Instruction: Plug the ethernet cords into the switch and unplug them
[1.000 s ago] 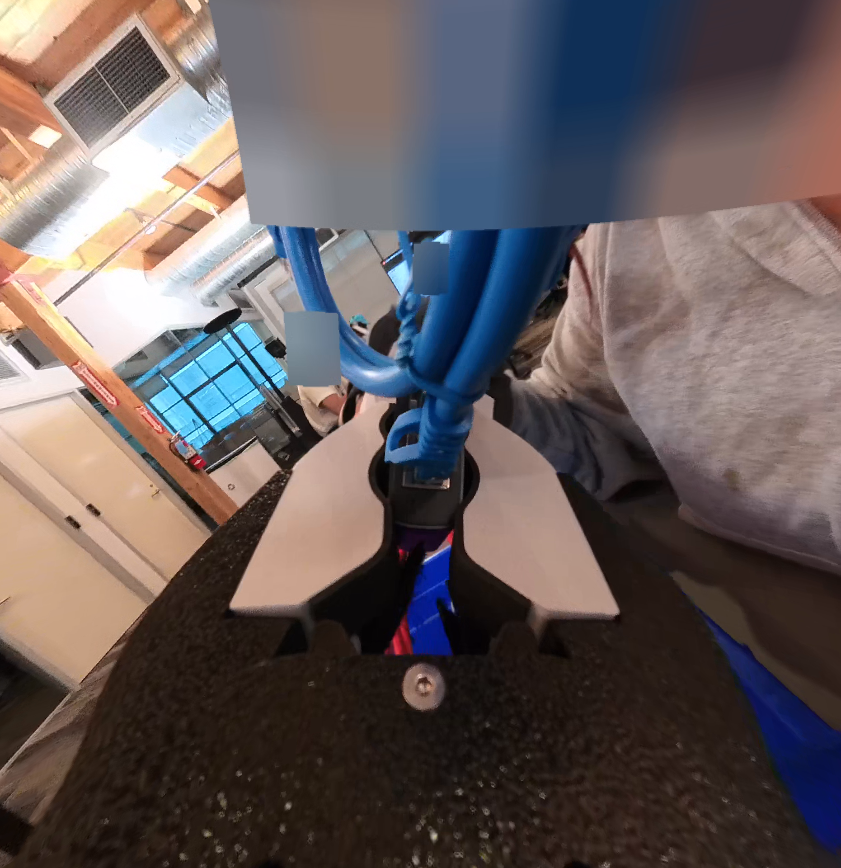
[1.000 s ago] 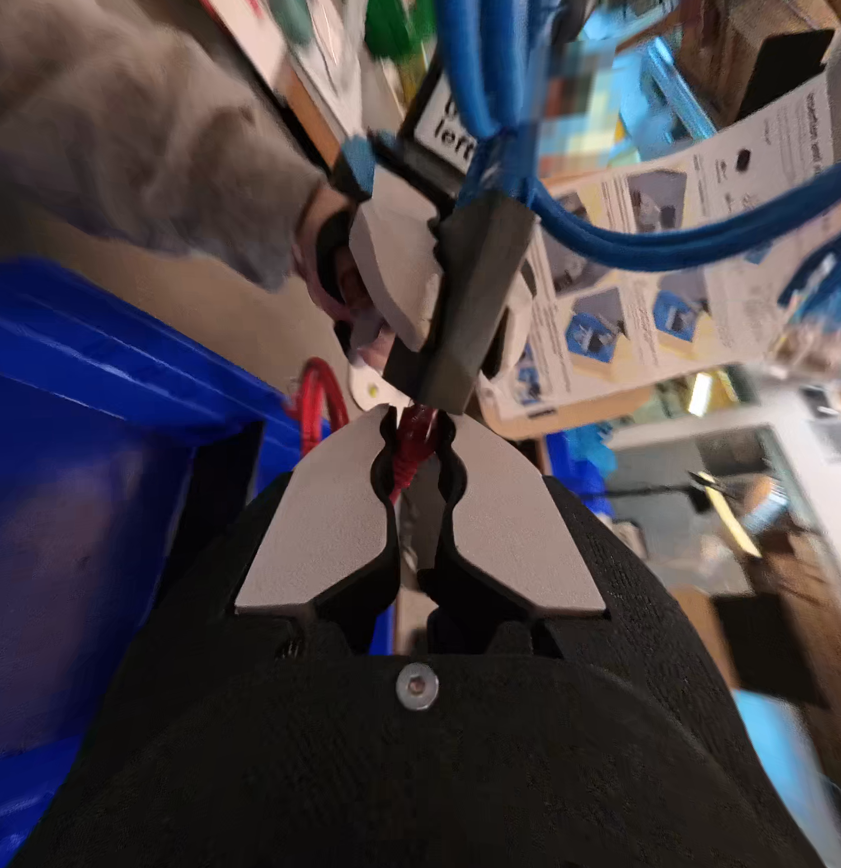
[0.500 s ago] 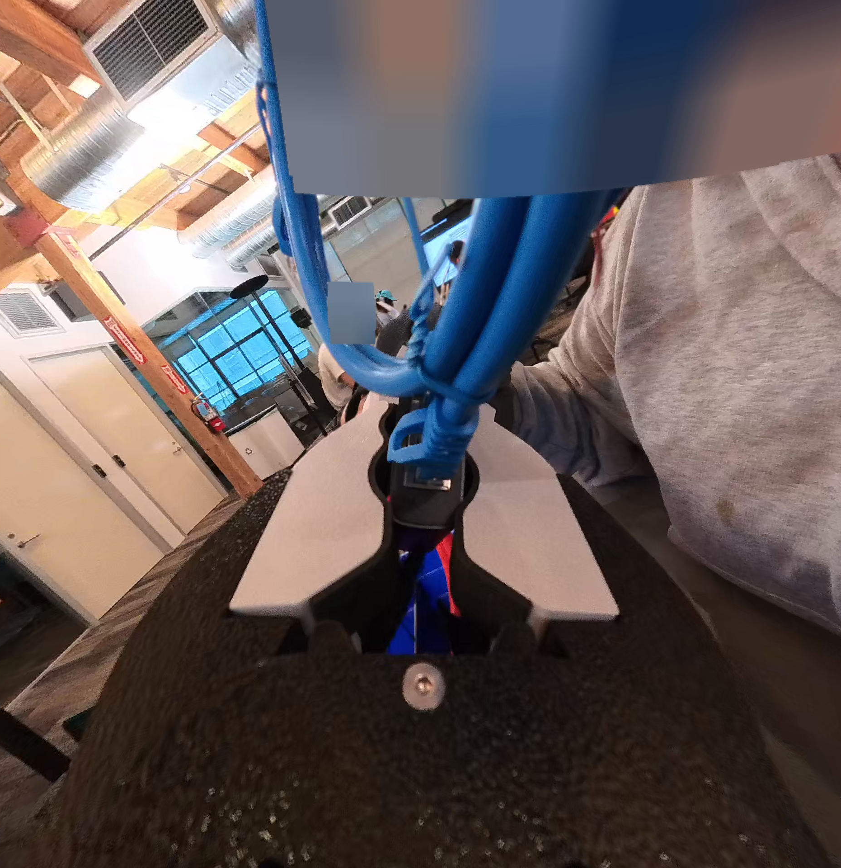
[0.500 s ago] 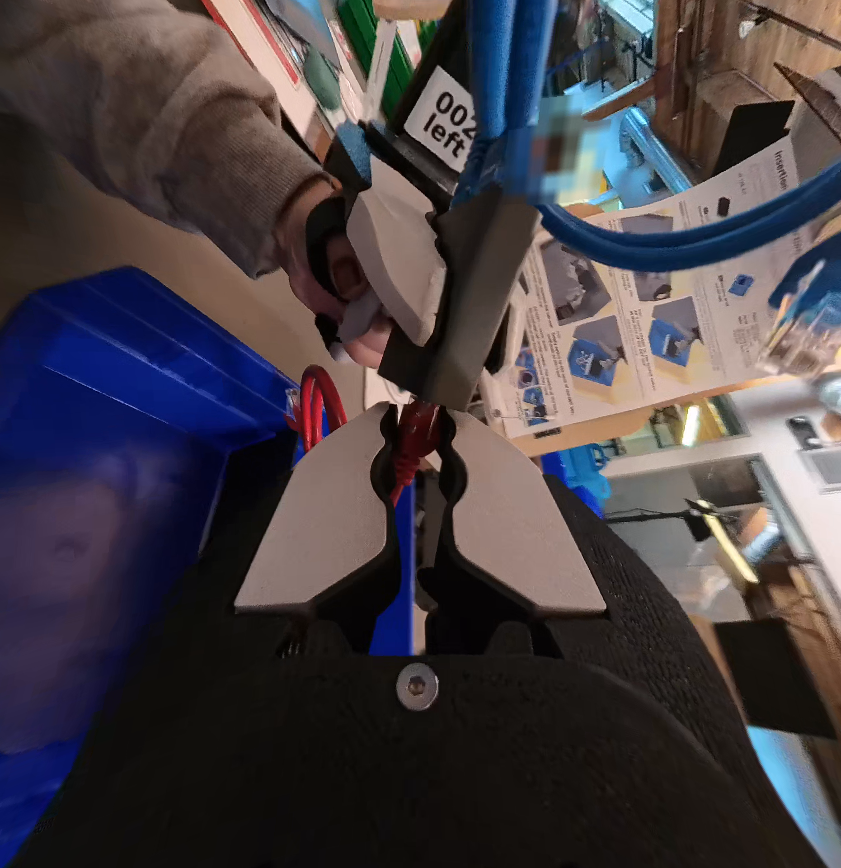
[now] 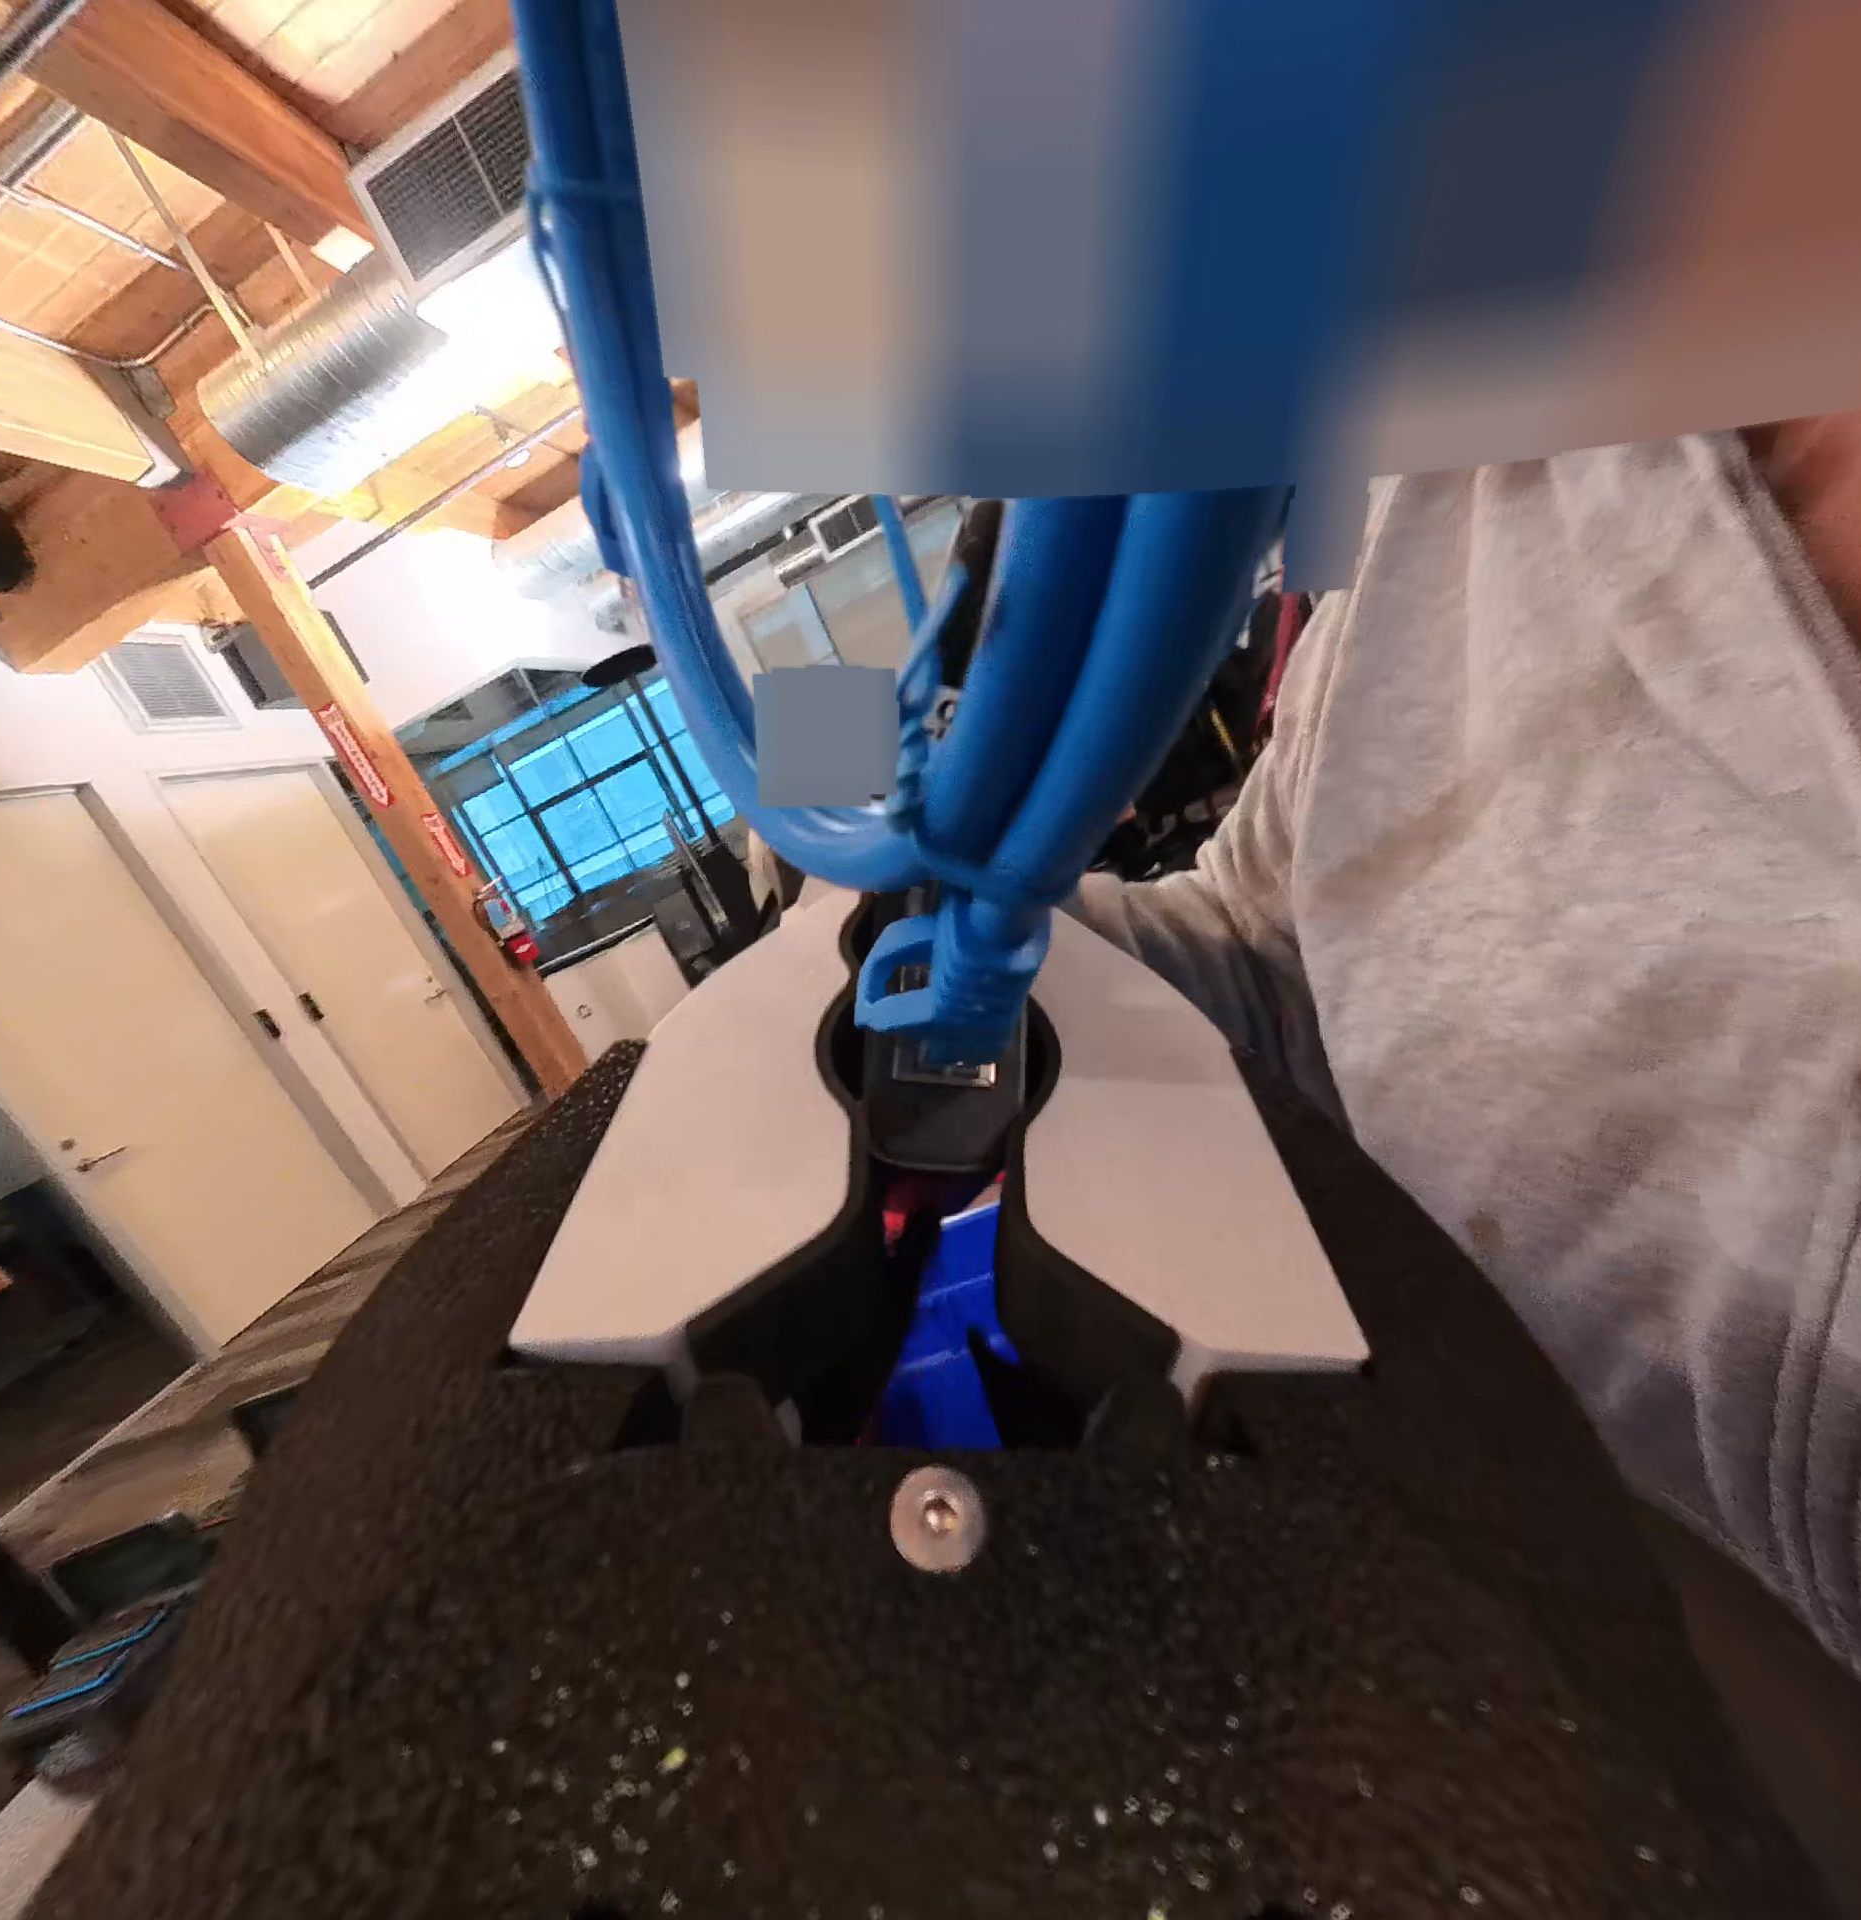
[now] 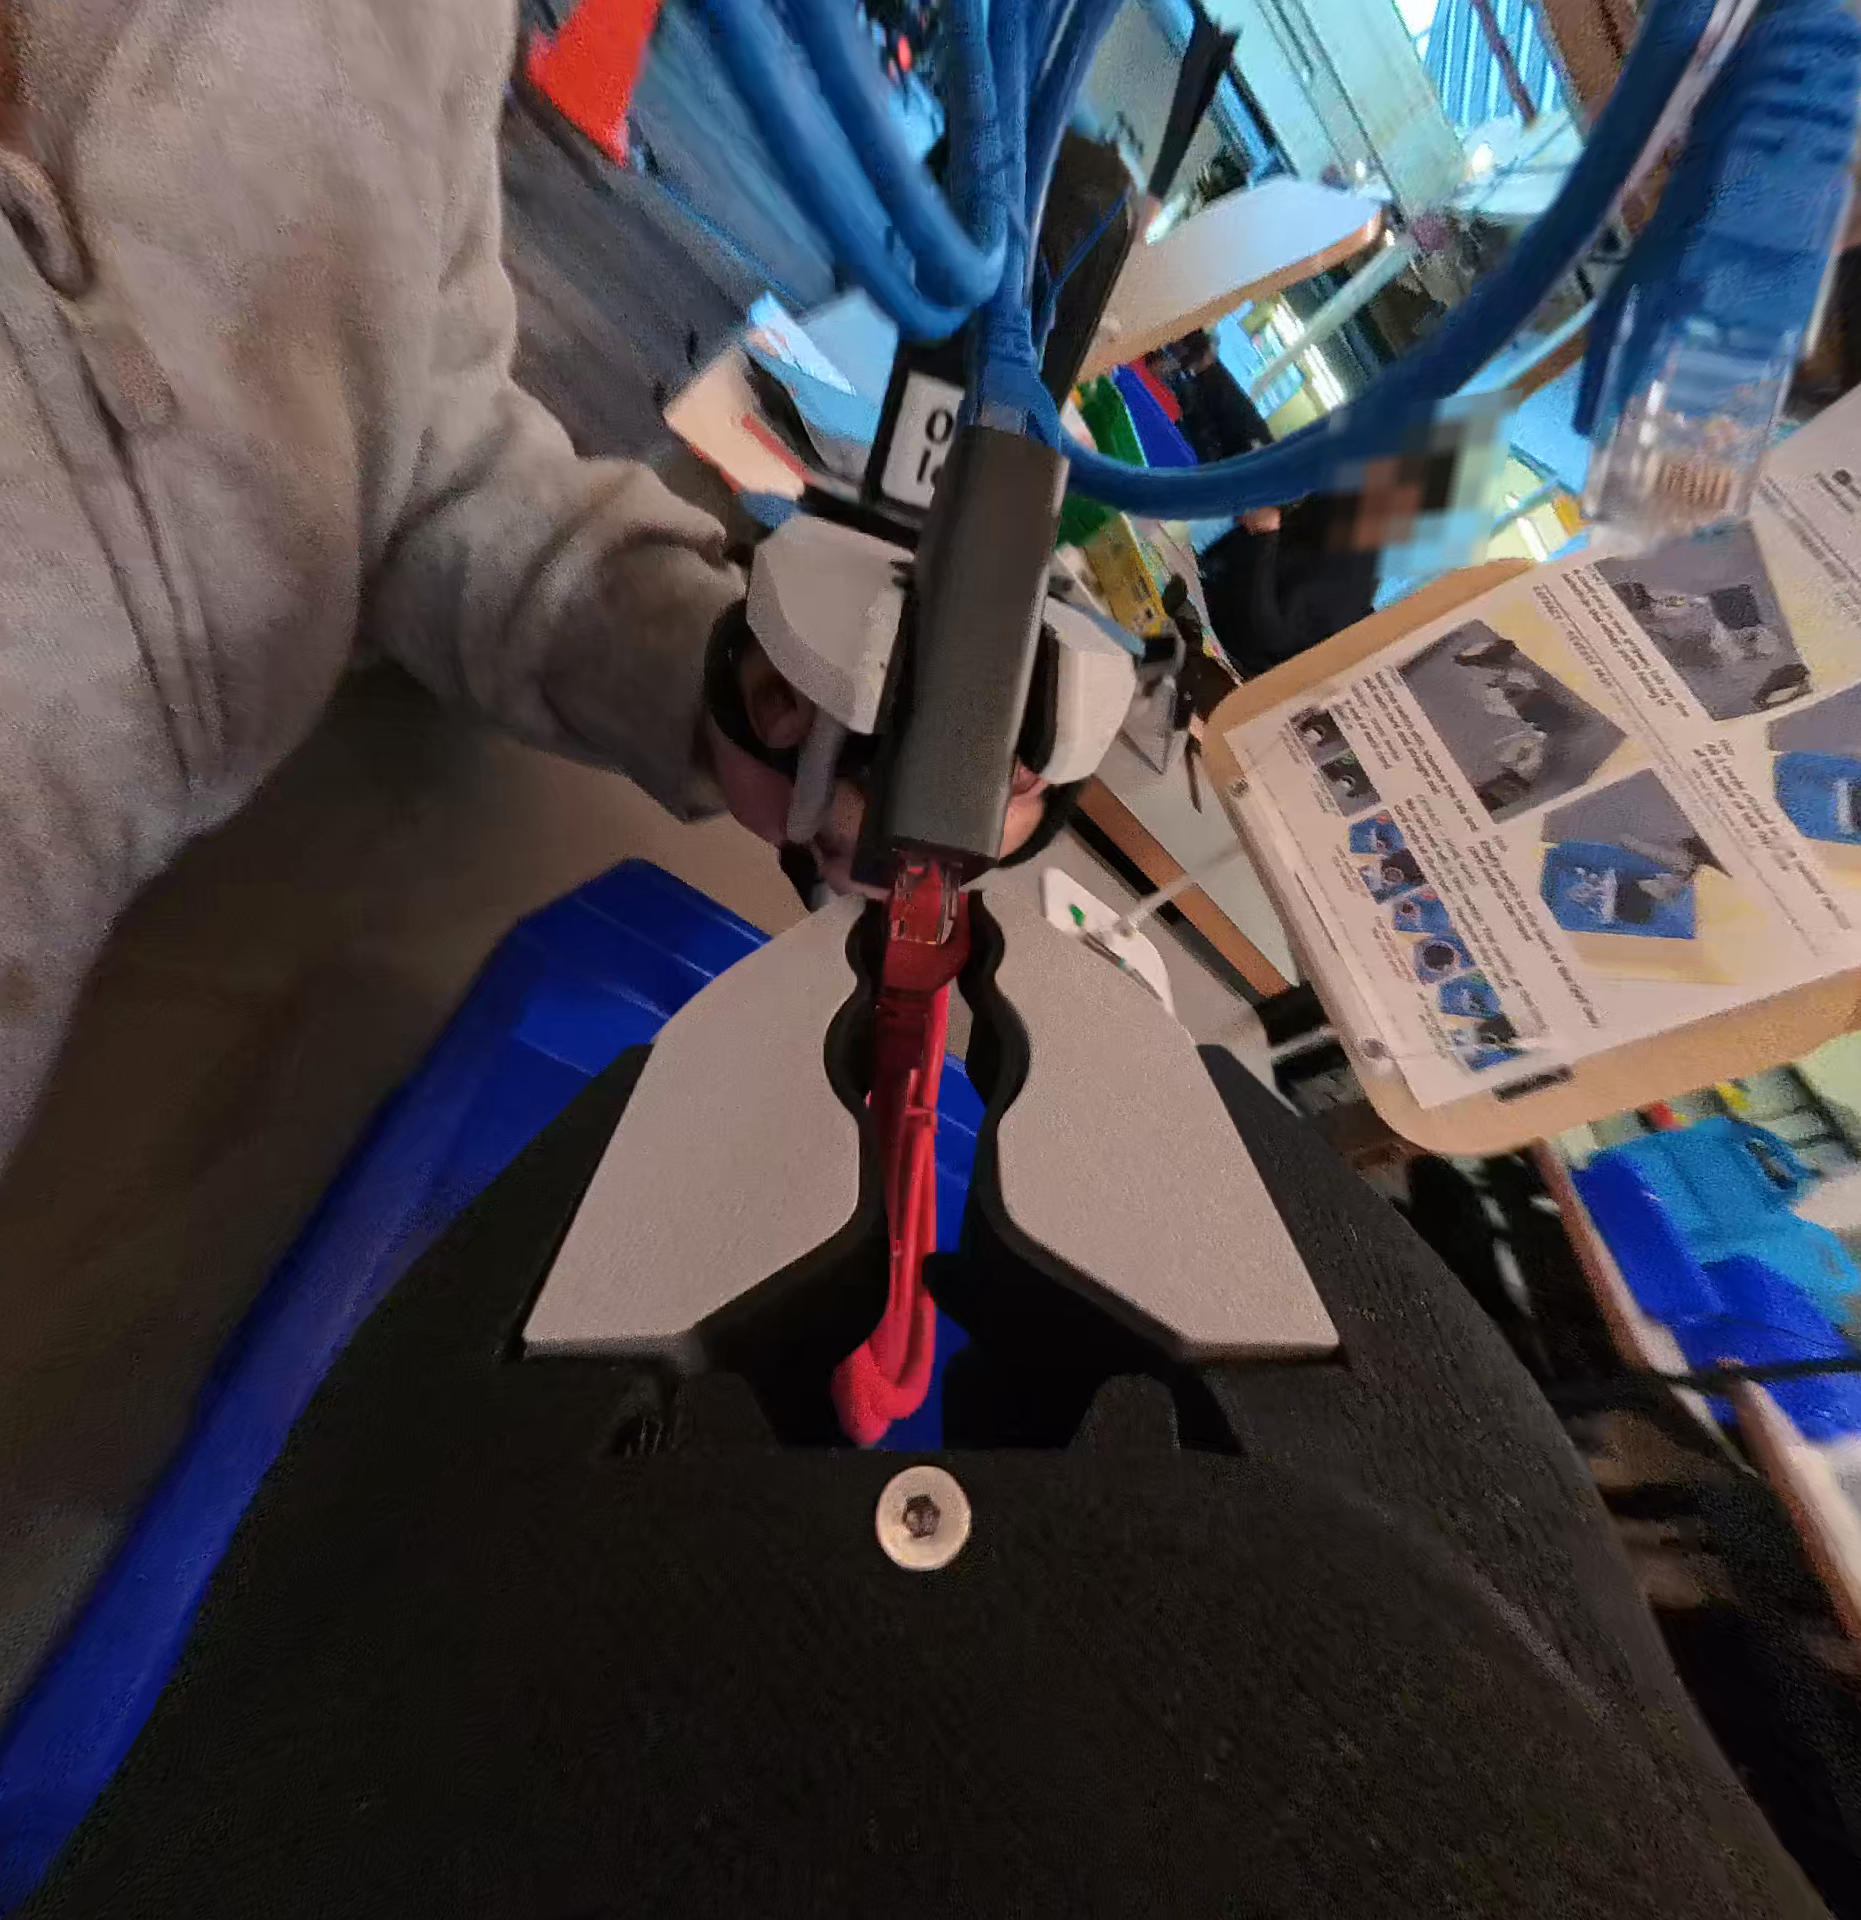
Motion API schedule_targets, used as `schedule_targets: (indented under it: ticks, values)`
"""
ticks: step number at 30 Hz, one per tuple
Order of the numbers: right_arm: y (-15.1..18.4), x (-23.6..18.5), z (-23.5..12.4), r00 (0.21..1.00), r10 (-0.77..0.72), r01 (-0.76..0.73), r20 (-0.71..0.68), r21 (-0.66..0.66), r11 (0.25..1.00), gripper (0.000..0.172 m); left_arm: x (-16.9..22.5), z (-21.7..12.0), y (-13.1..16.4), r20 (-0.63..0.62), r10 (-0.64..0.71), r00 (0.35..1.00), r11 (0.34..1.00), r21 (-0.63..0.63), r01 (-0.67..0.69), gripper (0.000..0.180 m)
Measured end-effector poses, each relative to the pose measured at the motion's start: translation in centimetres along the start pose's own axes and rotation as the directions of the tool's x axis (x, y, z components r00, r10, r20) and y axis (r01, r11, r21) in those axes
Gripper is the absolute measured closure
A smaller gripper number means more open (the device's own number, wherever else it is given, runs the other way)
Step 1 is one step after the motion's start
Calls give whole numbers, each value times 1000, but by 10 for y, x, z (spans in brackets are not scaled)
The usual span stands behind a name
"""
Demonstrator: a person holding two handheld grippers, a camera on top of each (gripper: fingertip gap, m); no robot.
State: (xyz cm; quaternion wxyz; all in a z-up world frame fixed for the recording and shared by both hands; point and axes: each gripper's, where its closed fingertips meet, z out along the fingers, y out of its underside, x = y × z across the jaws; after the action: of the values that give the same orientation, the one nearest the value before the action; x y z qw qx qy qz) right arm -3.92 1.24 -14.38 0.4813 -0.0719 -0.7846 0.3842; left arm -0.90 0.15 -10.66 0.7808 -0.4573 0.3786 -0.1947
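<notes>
Switch (image 6: 962, 665), centre frame: light, rigid, clamped by left gripper (image 5: 941, 1039). Right gripper (image 6: 921, 935) pinches red plug (image 6: 921, 914) by its stiff boot; cord limp.

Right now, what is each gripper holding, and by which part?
Left gripper: the dark switch, by its narrow sides. Right gripper: the red ethernet cord, at its plug boot.

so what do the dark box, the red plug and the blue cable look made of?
Dark box: looks like matte dark grey plastic or painted metal; flat dull faces, crisp edges, can't tell which.
Red plug: clear hard plastic tip with a soft-looking red rubbery boot behind it.
Blue cable: smooth, slightly glossy flexible jacket, likely PVC; it bends in loops.
</notes>
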Motion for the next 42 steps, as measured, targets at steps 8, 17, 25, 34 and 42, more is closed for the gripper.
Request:
schedule_targets:
  ticks: [8, 17, 25, 34, 42]
  values:
    - [14, 2, 1, 956, -279, 257, -91, -198, 946, 157, 1, -1, 12, 50, 79, 996, 991, -111, -73, 159]
    - [10, -3, 3, 913, -402, 365, -73, -297, 882, 155, 7, -10, 8, 5, -67, 998, 997, 31, 67, 159]
    - [6, -9, 2, 987, -159, 156, -16, -128, 979, 158, 11, -3, 7, 47, 95, 994, 992, -86, -91, 160]
    - [14, -8, 4, 941, -336, 314, -44, -258, 914, 155, 11, -9, 15, 65, 46, 997, 997, -65, -42, 159]
    - [10, -14, 4, 990, -140, 140, 10, -123, 982, 158, 13, -7, 14, 65, 89, 994, 994, -72, -84, 160]
